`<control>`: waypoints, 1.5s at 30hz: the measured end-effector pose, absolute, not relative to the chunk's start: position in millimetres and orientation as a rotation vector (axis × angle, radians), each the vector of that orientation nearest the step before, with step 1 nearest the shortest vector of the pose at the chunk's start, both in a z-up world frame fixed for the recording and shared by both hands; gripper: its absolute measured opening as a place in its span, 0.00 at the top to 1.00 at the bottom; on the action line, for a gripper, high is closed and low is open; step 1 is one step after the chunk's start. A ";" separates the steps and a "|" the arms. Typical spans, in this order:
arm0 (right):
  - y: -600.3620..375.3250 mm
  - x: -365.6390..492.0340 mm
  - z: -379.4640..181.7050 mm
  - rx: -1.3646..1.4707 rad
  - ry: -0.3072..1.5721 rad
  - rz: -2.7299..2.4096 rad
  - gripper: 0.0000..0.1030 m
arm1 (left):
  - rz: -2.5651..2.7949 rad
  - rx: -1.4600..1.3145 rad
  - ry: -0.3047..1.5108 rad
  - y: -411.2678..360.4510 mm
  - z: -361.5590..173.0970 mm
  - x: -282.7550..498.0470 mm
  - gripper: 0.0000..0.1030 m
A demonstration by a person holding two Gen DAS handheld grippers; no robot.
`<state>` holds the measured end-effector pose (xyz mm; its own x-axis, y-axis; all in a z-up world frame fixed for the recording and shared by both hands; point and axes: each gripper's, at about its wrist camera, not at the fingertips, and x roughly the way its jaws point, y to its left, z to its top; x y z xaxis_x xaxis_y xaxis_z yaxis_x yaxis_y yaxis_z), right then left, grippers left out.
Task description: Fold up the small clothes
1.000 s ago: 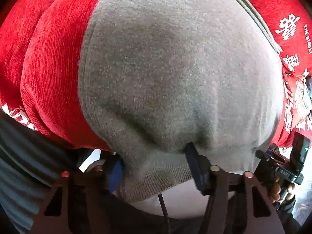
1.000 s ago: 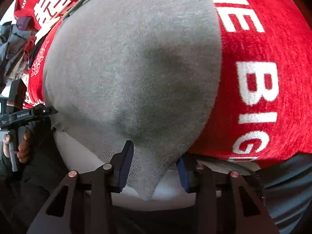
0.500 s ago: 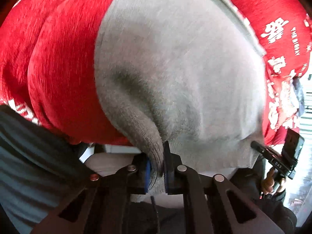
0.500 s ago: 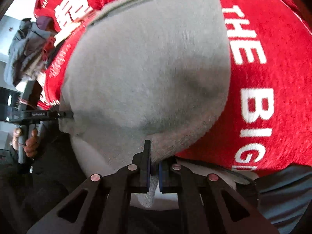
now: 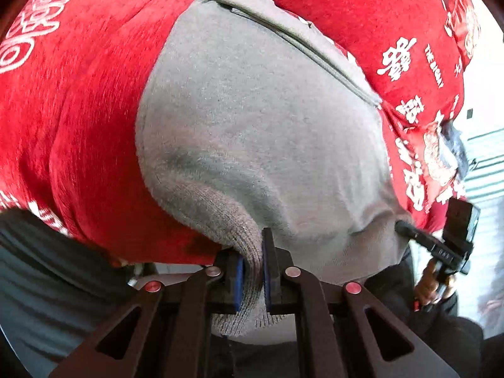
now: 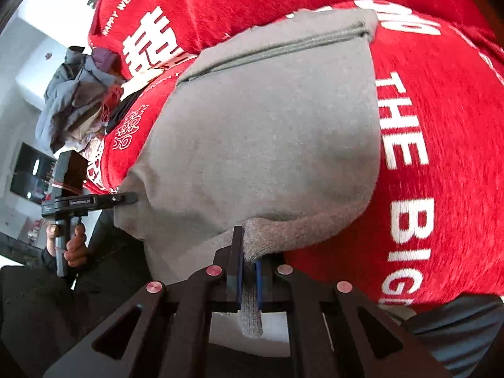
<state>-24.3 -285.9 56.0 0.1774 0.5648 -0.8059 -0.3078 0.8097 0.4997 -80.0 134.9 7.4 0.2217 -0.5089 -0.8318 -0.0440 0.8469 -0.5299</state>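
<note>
Grey knitted garment lay spread on a red printed cloth; left gripper pinched its ribbed near hem; right gripper clamped the hem's other corner.

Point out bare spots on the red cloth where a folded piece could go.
Red cloth shows bare right of the grey garment, over the printed letters, and left of it in the left wrist view. Crowded: the clothes pile beyond the garment's far left corner. Both near corners are pinched by the left hand-held gripper and right hand-held gripper.
</note>
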 end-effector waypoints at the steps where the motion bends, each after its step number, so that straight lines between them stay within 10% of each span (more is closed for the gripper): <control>1: -285.7 -23.9 52.2 0.240 1.258 0.614 0.94 | -0.317 -0.494 1.344 133.7 2.6 -77.6 0.90; 16: -258.9 -21.8 -9.5 0.213 1.508 0.556 0.81 | -0.223 -0.576 1.496 144.9 -43.2 -69.4 0.90; 20: -259.5 -23.0 -13.9 0.216 1.531 0.546 0.62 | -0.218 -0.578 1.526 127.2 -48.9 -64.4 0.90; 21: -255.4 -22.9 -11.8 0.208 1.521 0.544 0.63 | -0.219 -0.575 1.526 121.7 -48.6 -62.4 0.90; 23: -245.2 -26.0 -4.1 0.165 1.483 0.563 0.94 | -0.232 -0.566 1.523 117.6 -46.9 -62.1 0.91; 45: -302.2 23.0 97.5 0.501 1.050 0.603 0.95 | -0.341 -0.818 1.010 156.6 52.8 -30.5 0.91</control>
